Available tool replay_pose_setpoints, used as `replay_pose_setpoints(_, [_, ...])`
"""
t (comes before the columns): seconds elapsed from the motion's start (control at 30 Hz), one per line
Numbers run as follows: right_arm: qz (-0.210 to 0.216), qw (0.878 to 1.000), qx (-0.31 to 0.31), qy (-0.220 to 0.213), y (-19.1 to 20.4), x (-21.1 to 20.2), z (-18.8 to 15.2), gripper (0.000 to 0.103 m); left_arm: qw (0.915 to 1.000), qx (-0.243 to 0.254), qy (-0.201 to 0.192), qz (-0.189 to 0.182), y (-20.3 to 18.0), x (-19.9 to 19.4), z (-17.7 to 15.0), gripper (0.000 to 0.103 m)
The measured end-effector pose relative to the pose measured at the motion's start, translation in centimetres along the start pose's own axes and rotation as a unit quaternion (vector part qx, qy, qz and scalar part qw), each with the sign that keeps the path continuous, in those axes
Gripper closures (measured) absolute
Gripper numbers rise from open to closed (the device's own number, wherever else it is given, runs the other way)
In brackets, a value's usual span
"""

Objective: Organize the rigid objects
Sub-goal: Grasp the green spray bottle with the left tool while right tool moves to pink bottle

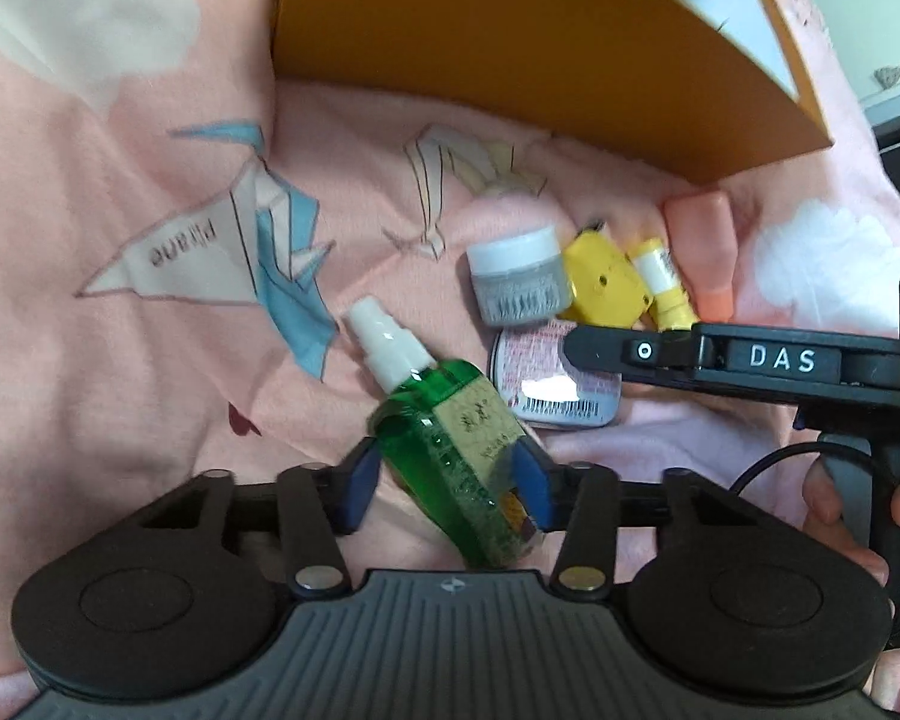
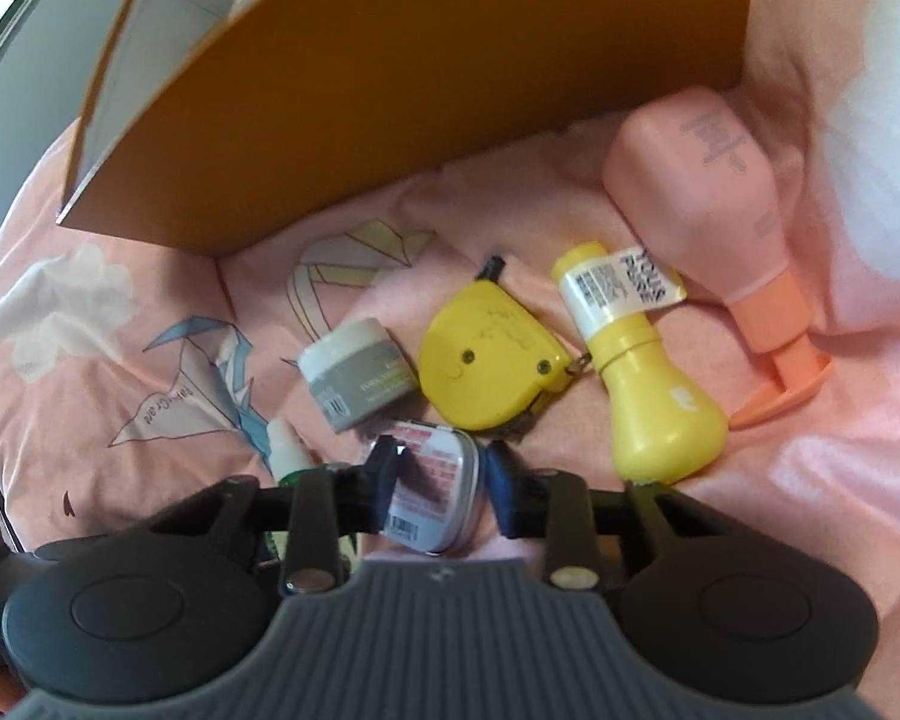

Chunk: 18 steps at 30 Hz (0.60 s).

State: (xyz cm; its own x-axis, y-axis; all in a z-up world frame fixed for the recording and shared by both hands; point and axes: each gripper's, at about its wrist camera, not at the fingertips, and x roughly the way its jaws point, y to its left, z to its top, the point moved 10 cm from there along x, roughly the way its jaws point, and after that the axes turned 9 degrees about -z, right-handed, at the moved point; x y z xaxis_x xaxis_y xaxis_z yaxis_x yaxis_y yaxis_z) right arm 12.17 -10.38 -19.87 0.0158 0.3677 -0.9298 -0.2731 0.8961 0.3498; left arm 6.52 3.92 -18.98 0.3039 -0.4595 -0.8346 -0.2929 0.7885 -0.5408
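Left wrist view: the left gripper [image 1: 447, 483] has its blue pads clamped on the green spray bottle [image 1: 450, 438], which lies flat on the pink sheet [image 1: 120, 330], gripped across the body for a stable lift. Right wrist view: the right gripper [image 2: 441, 483] is pinched across the small flat tin [image 2: 432, 489]. The orange box [image 2: 426, 78], open and just beyond, is the likely destination.

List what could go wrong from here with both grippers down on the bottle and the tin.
1. The green spray bottle lies slanted between the left gripper pads; it may twist or slip when lifted.
2. The right gripper pinches the flat tin at its edges; it could pop out.
3. Both grippers work close together and could collide.
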Motion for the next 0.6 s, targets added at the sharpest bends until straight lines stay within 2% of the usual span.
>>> replay_pose_setpoints(0.1, [-0.004, 1.000, -0.004, -0.012, -0.1, -0.7, 0.2, 0.079, 0.9994, 0.007, -0.030, -0.019, -0.4, -0.9, 0.5, 0.065])
replay_pose_setpoints(0.23, [-0.003, 1.000, 0.008, -0.010, -0.5, -0.7, 0.3, 0.079, 0.9965, 0.036, -0.057, -0.049, -1.6, -2.1, 1.1, 0.069])
replay_pose_setpoints(0.43, [0.003, 1.000, 0.023, -0.004, -1.1, -0.5, 0.2, 0.076, 0.9965, 0.033, -0.051, -0.057, -1.7, -1.8, 1.3, 0.068])
replay_pose_setpoints(0.6, [0.013, 0.999, 0.029, 0.011, -1.1, 0.2, 0.0, 0.074, 0.9979, 0.020, -0.035, -0.051, -1.5, -0.3, 1.2, 0.061])
